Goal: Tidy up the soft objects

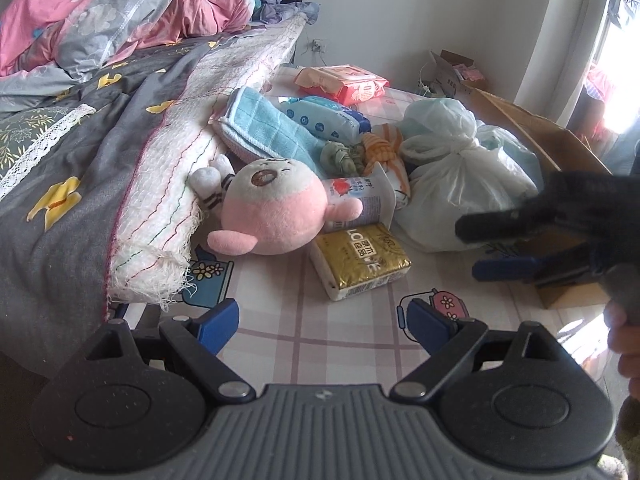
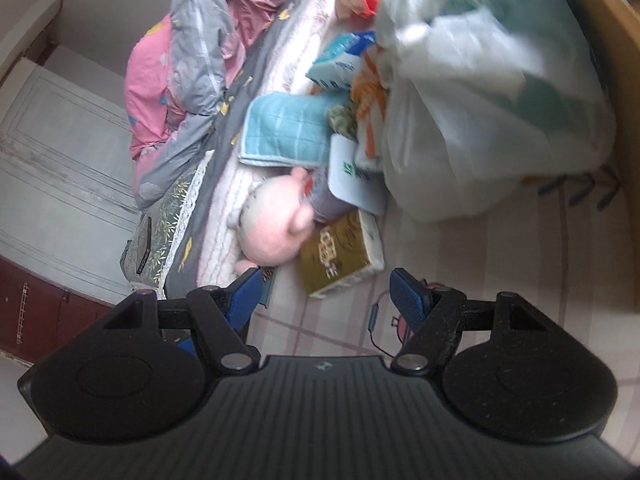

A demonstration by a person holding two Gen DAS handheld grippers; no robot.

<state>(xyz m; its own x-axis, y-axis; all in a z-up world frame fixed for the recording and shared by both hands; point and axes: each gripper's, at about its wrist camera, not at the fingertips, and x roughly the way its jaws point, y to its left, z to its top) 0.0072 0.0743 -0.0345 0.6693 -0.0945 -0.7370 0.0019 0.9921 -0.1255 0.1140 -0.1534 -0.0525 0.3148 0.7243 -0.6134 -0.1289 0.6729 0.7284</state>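
from the left wrist view we see the right gripper (image 1: pixel 476 250) reaching in from the right edge, a sight its own camera cannot give; the right wrist view alone shows a pale door (image 2: pixel 60 168) beyond the bed. our left gripper (image 1: pixel 318 320) hangs over the checked sheet (image 1: pixel 320 340), jaws wide apart and empty. the right gripper's jaws also stand apart, nothing between them. the pink plush toy (image 1: pixel 272 210) lies against the quilt edge (image 1: pixel 160 216), round, pink below and grey-white above, touching a gold tissue pack (image 1: pixel 360 262). a folded blue towel (image 1: pixel 272 128) and a knotted white bag (image 1: pixel 460 176) lie nearby.
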